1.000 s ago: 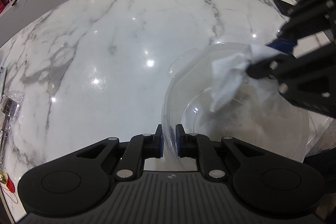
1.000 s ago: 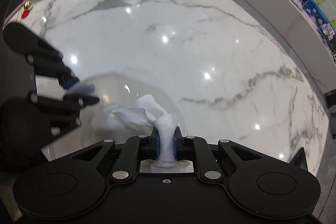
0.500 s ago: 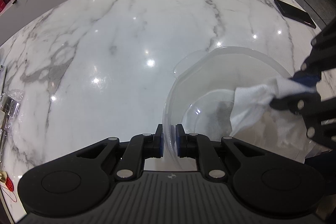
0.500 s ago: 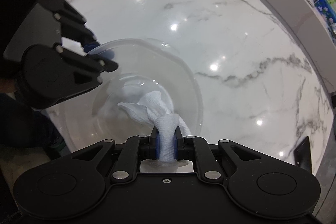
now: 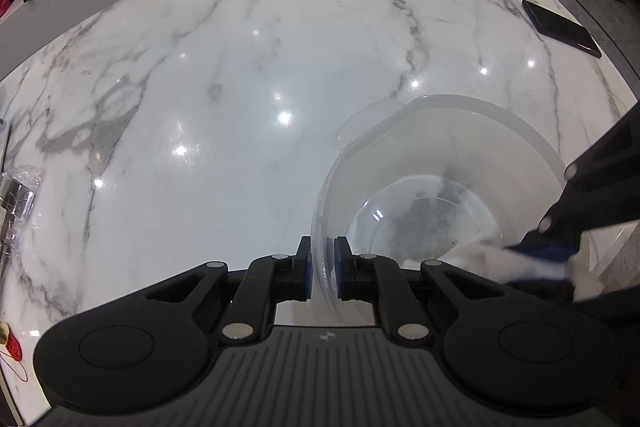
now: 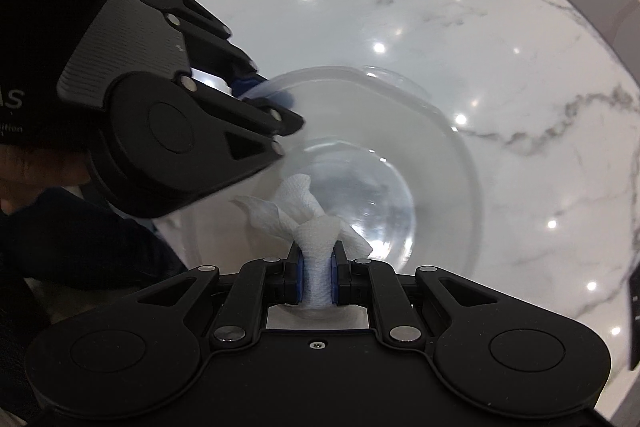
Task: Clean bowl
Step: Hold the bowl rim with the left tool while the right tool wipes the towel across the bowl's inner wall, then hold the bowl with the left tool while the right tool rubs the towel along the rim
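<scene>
Bowl (image 5: 440, 163), clear and see-through, is being gripped at its near rim by the left gripper (image 5: 322, 263), whose blue pads are being pressed close together with one inside the wall and one outside. In the left wrist view the bowl is being held at about four o'clock from centre, tilted so that its mouth faces the cameras, above the near edge of the marble tabletop (image 5: 240, 87); whether its base is touching the surface cannot be told.

A bunched white paper towel (image 6: 304, 211) is being clamped by the right gripper (image 6: 318, 279), nearly closed around the twisted stem of the towel, and the loose end is being pushed inside the bowl (image 6: 440, 163) against its lower wall and bottom. In the left wrist view this right gripper (image 5: 548, 259) is being seen at four o'clock, blurred.

Farther out, a dark phone (image 5: 560, 27) is being left flat at two o'clock on the tabletop, well apart from the bowl. Wrapped metal items (image 5: 16, 195) are being seen at nine o'clock along the edge.
</scene>
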{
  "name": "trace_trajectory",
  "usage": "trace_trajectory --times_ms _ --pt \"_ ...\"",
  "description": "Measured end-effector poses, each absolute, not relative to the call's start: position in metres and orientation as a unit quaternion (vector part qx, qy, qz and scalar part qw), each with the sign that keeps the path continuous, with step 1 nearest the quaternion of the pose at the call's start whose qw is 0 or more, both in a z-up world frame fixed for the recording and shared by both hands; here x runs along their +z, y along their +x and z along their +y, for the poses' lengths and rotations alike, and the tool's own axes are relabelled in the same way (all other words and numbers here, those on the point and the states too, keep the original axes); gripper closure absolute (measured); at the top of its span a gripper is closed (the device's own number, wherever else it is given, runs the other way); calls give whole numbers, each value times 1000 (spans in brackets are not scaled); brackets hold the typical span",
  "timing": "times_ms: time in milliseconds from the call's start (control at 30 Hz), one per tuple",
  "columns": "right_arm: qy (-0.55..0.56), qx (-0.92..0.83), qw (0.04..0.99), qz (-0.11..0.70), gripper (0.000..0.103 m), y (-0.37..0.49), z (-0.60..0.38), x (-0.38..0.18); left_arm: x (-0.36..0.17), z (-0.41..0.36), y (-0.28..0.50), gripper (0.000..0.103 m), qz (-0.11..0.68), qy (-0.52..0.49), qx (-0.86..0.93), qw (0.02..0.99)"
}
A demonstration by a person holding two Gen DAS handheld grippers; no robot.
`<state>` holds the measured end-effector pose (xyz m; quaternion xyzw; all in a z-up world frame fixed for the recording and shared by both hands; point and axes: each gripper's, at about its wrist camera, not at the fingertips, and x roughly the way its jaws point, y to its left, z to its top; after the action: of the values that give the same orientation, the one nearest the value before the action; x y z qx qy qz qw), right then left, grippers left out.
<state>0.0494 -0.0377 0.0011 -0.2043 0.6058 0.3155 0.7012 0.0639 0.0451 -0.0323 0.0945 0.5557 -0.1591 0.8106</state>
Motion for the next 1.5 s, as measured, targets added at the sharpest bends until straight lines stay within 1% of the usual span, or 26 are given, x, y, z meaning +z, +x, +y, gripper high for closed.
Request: trace_trajectory --times_ms 500,800,1133,1500 --pt "-113 368 697 605 92 46 -22 10 -32 43 63 94 556 94 -158 810" --pt "-149 387 673 612 92 35 -16 13 -32 44 62 94 556 95 -159 810" --pt "-205 350 660 632 92 35 -21 9 -31 45 61 94 556 97 -159 810" --pt "-240 292 683 625 93 51 -30 11 -31 43 57 94 555 101 -167 808"
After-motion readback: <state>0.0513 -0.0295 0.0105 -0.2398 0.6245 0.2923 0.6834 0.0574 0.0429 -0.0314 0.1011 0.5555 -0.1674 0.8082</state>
